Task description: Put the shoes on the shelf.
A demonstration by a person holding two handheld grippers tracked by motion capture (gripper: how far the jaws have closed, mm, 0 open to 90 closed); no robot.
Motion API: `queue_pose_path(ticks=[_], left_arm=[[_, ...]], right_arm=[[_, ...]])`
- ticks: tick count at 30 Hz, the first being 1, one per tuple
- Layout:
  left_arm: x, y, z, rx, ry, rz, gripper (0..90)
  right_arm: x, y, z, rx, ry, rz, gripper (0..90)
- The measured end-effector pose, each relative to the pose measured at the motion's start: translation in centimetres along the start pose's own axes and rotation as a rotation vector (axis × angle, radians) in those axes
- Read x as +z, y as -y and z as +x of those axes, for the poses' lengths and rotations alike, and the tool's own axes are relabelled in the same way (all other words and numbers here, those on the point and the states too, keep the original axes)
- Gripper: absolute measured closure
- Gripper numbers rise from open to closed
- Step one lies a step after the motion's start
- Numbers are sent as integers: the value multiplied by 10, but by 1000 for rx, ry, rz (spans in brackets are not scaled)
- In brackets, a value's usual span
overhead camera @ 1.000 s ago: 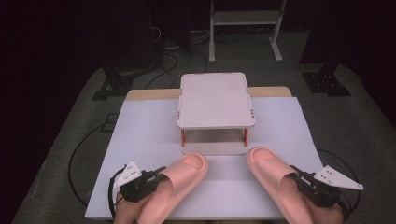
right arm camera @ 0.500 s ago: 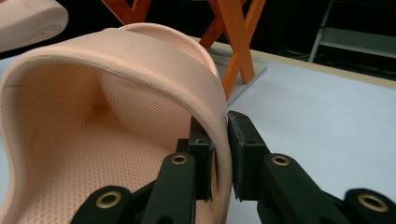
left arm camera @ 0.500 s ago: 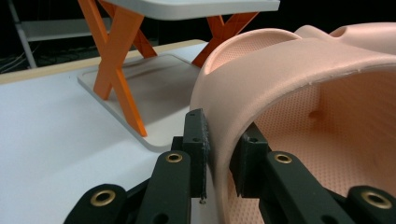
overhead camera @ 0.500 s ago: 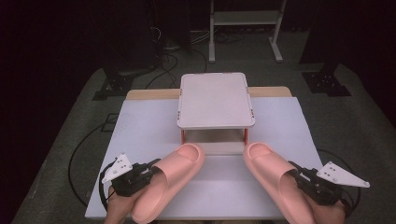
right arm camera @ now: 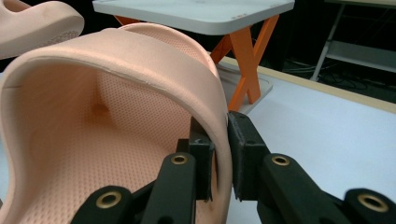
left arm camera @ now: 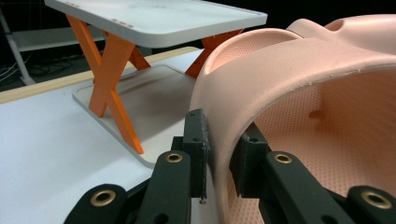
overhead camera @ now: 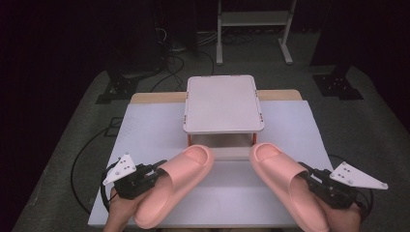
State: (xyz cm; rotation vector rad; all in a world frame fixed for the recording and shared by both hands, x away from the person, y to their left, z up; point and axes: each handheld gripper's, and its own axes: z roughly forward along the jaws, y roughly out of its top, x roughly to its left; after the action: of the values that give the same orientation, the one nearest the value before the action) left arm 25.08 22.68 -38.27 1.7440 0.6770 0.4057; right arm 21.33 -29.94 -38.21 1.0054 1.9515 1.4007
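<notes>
Two pink slide sandals are held over the white table top (overhead camera: 145, 135). My left gripper (overhead camera: 151, 175) is shut on the strap edge of the left sandal (overhead camera: 176, 181), and the left gripper view has that strap (left arm camera: 299, 88) pinched between the jaws (left arm camera: 219, 154). The right sandal (overhead camera: 285, 186) is clamped by its strap in my right gripper (overhead camera: 312, 180); the right gripper view shows the strap (right arm camera: 140, 70) between the jaws (right arm camera: 220, 154). Both toes point at a small white shelf (overhead camera: 222, 102) on orange crossed legs (left arm camera: 112, 88).
The shelf's lower tray (left arm camera: 149, 98) rests on the table under its top. Beyond the table stand a white metal rack (overhead camera: 254, 19), black stand bases (overhead camera: 336, 84) and cables on the grey floor. A wooden table edge (overhead camera: 154, 97) runs behind the white cover.
Both sandals have been carried forward, their toes now closer to the shelf. The left hand and its gripper shifted left and the left sandal turned more diagonal.
</notes>
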Motion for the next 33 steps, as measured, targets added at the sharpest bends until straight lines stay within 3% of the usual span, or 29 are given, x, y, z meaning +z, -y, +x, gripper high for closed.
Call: queue_pose_path(ticks=[8,16,26,33], left_arm=[[2,-18,3,29,-2,4,779],[7,-32,9,29,11,-10,780],[14,-49,14,49,10,12,779],[17,-53,22,14,-2,-48,779]], right_arm=[[-3,-17,0,-25,-4,-23,798],[1,-34,-1,-52,-8,-37,798],[9,-57,-4,-84,-21,-33,799],[18,-58,-10,-46,4,-57,799]])
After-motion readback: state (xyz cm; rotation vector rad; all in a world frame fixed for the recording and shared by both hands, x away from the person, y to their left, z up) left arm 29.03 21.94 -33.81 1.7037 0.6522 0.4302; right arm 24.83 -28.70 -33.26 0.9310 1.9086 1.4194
